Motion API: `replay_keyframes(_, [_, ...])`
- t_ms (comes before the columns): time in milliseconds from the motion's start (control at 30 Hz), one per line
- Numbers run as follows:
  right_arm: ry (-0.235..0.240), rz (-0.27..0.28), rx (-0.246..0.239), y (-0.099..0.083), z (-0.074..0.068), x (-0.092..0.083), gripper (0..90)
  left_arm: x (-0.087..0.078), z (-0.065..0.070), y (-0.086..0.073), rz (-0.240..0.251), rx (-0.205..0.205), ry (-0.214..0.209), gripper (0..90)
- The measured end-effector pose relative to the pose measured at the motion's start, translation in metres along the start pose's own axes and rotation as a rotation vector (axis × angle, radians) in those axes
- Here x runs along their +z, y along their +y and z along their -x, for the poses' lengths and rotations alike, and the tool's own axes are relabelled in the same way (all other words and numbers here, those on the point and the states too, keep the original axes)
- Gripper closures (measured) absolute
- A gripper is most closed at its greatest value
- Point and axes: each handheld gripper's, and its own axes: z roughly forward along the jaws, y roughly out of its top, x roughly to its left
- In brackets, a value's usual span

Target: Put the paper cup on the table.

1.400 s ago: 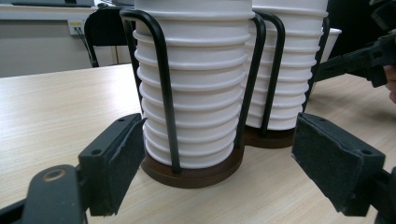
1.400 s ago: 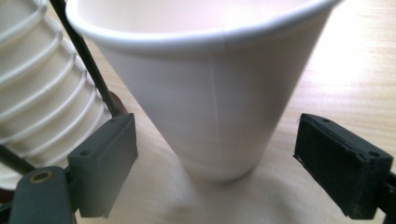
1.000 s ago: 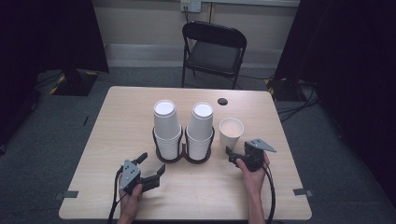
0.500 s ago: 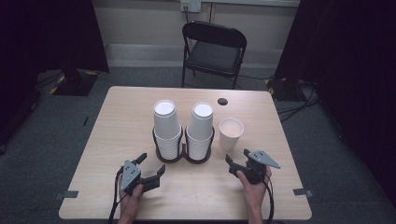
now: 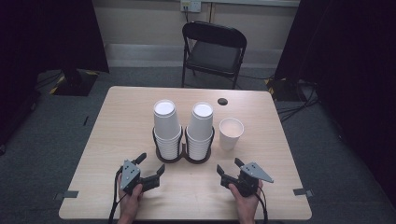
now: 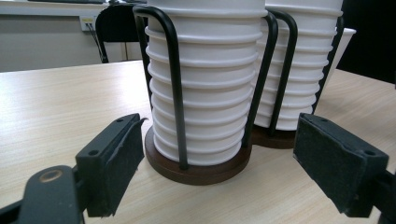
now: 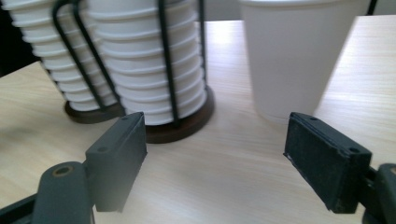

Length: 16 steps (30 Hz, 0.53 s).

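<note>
Two tall stacks of white paper cups (image 5: 166, 122) (image 5: 201, 123) stand in a black wire holder (image 5: 183, 157) with brown round bases at the table's middle. A single white cup (image 5: 230, 133) stands upright on the table just right of the holder. My left gripper (image 5: 150, 165) rests near the front edge, open and empty, its jaws facing the left stack (image 6: 205, 79). My right gripper (image 5: 229, 168) sits open and empty at the front right, short of the single cup (image 7: 299, 56) and apart from it. A hand holds each gripper.
The light wooden table (image 5: 116, 121) has a small dark round hole (image 5: 222, 101) at its back right. A black folding chair (image 5: 212, 51) stands behind the table. Cables trail from both grippers over the front edge.
My right gripper has drawn back from beside the single cup toward the front edge, leaving the cup standing. The left gripper has stayed put.
</note>
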Motion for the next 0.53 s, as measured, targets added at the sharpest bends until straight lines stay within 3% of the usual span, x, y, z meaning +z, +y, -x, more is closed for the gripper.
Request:
replay_keyframes(233, [0.039, -0.003, -0.046, -0.006, -0.016, 0.006, 16.8, 0.0, 0.0, 0.001, -0.018, 0.003, -0.002, 15.8])
replay_keyframes(400, [0.047, 0.022, -0.04, -0.011, -0.021, 0.008, 15.9, 0.001, 0.0, 0.001, -0.024, -0.005, 0.004, 15.8])
replay_keyframes(533, [0.05, 0.005, -0.019, -0.01, -0.019, 0.01, 13.4, 0.001, 0.0, 0.001, -0.022, -0.007, 0.001, 15.8])
